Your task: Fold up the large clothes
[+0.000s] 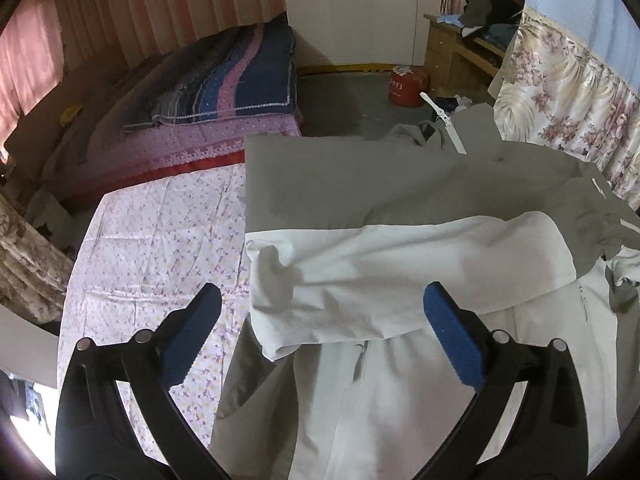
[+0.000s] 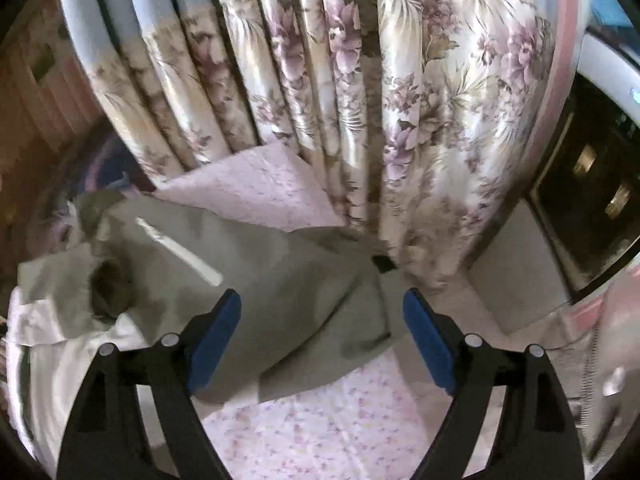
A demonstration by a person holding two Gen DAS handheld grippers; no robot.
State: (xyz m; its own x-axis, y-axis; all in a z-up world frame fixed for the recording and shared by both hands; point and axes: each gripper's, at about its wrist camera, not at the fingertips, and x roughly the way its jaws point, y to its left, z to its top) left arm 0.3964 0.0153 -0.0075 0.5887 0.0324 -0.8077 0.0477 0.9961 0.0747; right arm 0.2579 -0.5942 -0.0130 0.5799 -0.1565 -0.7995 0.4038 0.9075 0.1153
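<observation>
My left gripper (image 1: 322, 334) has its jaws released, spread wide with nothing between the blue pads (image 1: 188, 344). It hangs above the jacket (image 1: 400, 264), a grey and white garment lying on the floral bed sheet (image 1: 160, 248). In the left wrist view the jacket fills the frame from 6 o'clock up to 1 o'clock. Its grey upper panel lies flat toward 12 o'clock. A white sleeve (image 1: 360, 284) is folded across the body, its cuff end pointing toward 9 o'clock, directly beyond my left jaws. A white zipper strip (image 1: 444, 124) shows at the collar near 1 o'clock.

My right gripper (image 2: 322, 338) is likewise released, jaws wide apart and empty. In the right wrist view the jacket (image 2: 288, 288) spreads from 9 o'clock toward the centre, with its grey edge lying between and just past my right jaws. The bed sheet (image 2: 320, 420) shows beneath at 6 o'clock.

Surroundings: a flowered curtain (image 2: 360, 100) hangs from 11 to 2 o'clock in the right view. A folded quilt (image 1: 240, 76) sits on a second bed at 11 o'clock in the left view. A red container (image 1: 408, 86) stands on the floor near 1 o'clock.
</observation>
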